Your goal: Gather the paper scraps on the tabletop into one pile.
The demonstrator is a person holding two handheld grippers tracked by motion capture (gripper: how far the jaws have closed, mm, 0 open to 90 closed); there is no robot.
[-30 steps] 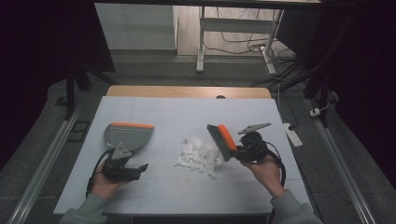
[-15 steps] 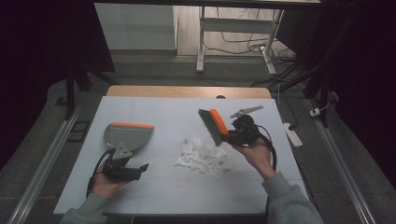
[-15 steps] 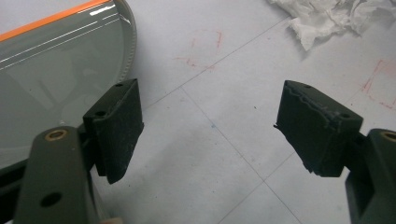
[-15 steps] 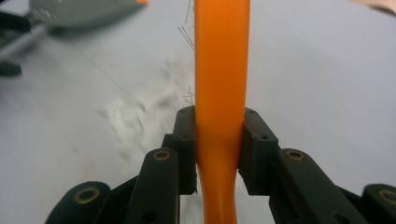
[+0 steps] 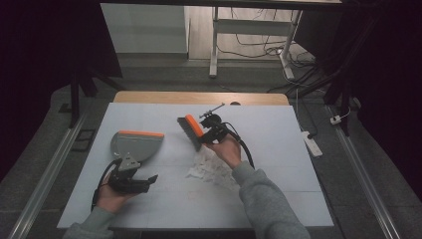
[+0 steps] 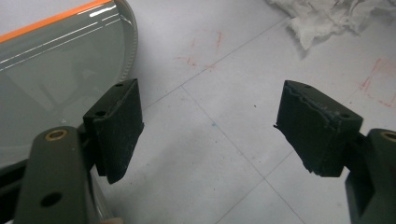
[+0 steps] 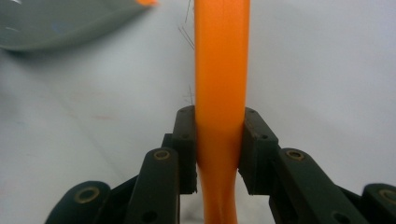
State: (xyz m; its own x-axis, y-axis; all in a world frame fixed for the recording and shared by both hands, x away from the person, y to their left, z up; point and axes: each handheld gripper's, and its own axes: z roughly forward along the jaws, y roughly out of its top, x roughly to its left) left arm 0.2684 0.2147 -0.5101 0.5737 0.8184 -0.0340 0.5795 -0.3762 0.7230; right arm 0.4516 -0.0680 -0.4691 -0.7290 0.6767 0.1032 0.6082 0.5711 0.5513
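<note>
A grey dustpan (image 5: 135, 144) with an orange lip lies on the left of the white table top (image 5: 278, 149). My left gripper (image 5: 137, 173) sits just behind it near the pan's handle, open, with nothing between its jaws (image 6: 208, 130); the pan (image 6: 51, 70) lies past the left jaw. My right gripper (image 5: 209, 132) is shut on the orange handle of a black-bristled brush (image 5: 191, 130), held over the table just beyond a pile of white paper scraps (image 5: 211, 167). In the right gripper view the pads (image 7: 219, 140) clamp the handle (image 7: 220, 70), with the dustpan (image 7: 60, 21) farther off.
The scraps (image 6: 327, 16) lie at the top right of the left gripper view, near faint red marks on the table. A wooden strip (image 5: 199, 97) edges the far side. A power strip (image 5: 312, 144) and cables lie on the floor to the right.
My right hand carried the brush from the right side of the paper pile leftward and away from the person, to the pile's far side. The left gripper and dustpan stayed put.
</note>
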